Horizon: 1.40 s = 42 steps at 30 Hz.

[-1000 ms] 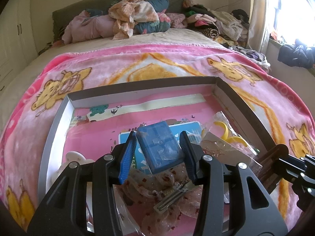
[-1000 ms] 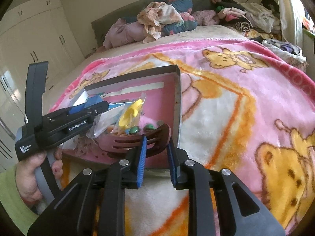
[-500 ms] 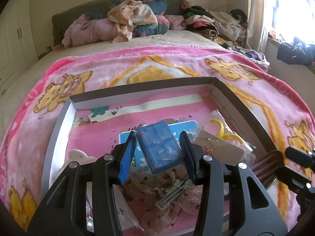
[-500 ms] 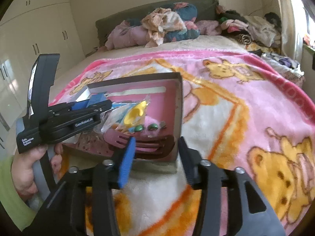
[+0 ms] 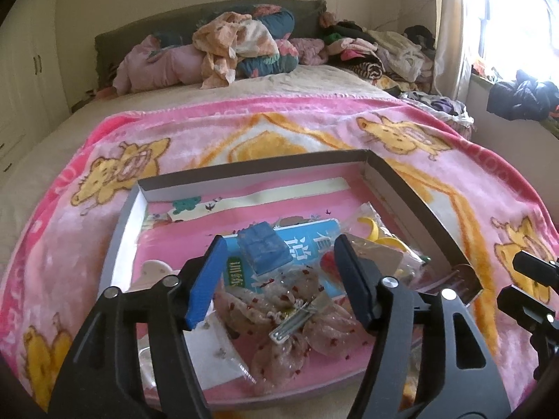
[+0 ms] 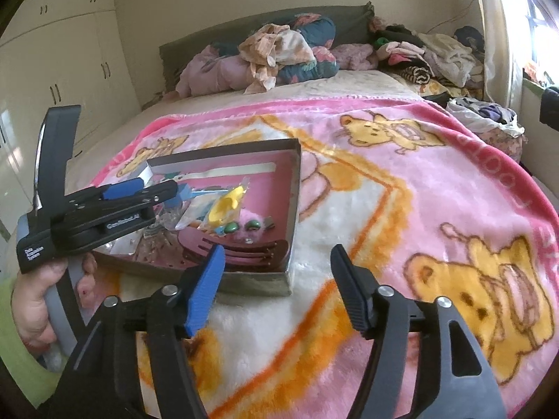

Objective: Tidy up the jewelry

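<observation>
So both grippers are spread wide, holding nothing — left gripper point(image 5: 277, 279) hangs over the near half of the box point(image 5: 412, 188), right gripper point(image 6: 274, 284) sits outside its near right corner over the blanket point(image 6: 436, 188). Small blue case point(image 5: 264, 252) lies flat inside on a blue card point(image 5: 311, 241), between the left jaws but untouched, likely its sorted spot. Brown hair comb point(image 6: 241, 249) leans in the near right corner, beside a yellow clip in a bag point(image 6: 227, 206) — a hair bow point(image 5: 297, 317) lies nearest. Box on the bed keeps everything gathered.
</observation>
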Each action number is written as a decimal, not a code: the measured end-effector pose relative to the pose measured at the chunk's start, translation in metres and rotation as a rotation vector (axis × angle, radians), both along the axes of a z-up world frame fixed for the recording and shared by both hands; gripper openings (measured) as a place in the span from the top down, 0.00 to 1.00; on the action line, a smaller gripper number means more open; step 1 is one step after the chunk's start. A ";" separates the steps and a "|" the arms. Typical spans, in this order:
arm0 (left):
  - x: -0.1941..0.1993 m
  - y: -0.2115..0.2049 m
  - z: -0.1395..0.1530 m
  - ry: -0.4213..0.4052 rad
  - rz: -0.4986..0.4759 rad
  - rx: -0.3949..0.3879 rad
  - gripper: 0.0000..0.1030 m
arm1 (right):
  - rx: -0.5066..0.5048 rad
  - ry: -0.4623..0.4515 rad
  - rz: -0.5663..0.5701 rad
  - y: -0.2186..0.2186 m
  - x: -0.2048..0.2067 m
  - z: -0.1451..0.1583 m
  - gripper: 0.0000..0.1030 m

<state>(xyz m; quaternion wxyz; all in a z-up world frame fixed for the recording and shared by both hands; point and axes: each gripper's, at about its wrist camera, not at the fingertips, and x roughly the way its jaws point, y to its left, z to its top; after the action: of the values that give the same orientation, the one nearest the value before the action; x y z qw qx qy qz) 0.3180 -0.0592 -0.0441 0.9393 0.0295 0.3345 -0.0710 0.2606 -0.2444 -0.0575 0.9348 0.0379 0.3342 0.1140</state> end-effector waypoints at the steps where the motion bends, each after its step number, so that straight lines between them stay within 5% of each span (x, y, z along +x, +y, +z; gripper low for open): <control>1: -0.003 0.000 0.002 -0.004 0.002 0.000 0.44 | 0.001 -0.002 -0.002 0.000 -0.001 0.001 0.36; 22: -0.087 0.023 0.034 -0.076 0.040 -0.021 0.12 | -0.004 -0.138 -0.001 0.006 -0.058 0.030 0.11; 35: -0.150 0.030 0.027 -0.152 0.078 -0.056 0.11 | -0.028 -0.331 0.021 0.018 -0.112 0.031 0.06; 42: -0.176 0.027 0.019 -0.187 0.079 -0.074 0.11 | -0.026 -0.359 0.020 0.022 -0.126 0.018 0.06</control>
<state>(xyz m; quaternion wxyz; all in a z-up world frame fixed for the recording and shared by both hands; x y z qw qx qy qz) 0.1422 -0.0319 -0.0247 0.9689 -0.0118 0.2432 -0.0432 0.1349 -0.2225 -0.0391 0.9787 0.0015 0.1638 0.1238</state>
